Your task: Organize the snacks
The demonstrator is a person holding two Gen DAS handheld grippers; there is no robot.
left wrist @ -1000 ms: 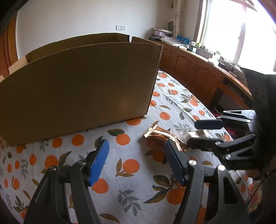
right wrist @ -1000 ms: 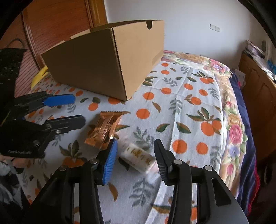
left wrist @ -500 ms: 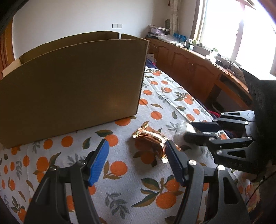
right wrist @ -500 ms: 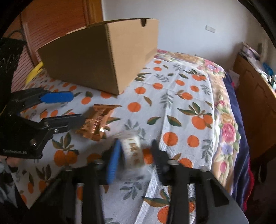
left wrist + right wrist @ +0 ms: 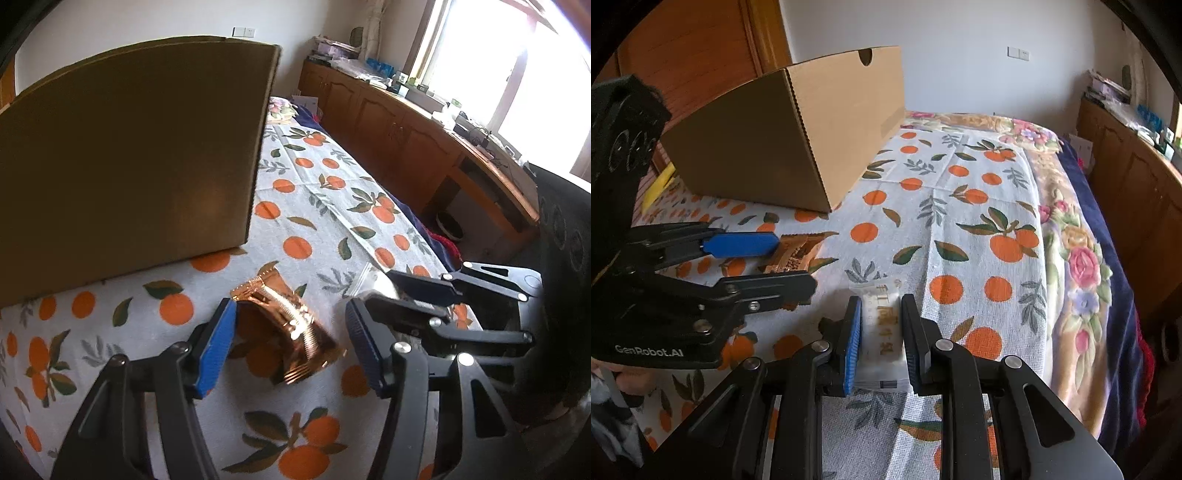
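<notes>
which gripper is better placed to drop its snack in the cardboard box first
Probably the right. The right gripper is closing, its pads already against the white snack packet. The left gripper is closing too, but its pads still stand apart from the copper foil packet beside the cardboard box.

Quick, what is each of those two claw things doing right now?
Left gripper: closing around the copper snack packet, not gripping yet.
Right gripper: closing, pads pressing the white snack packet.

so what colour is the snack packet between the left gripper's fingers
Shiny copper-gold, with crimped ends. The snack packet shows best in the left wrist view.
</notes>
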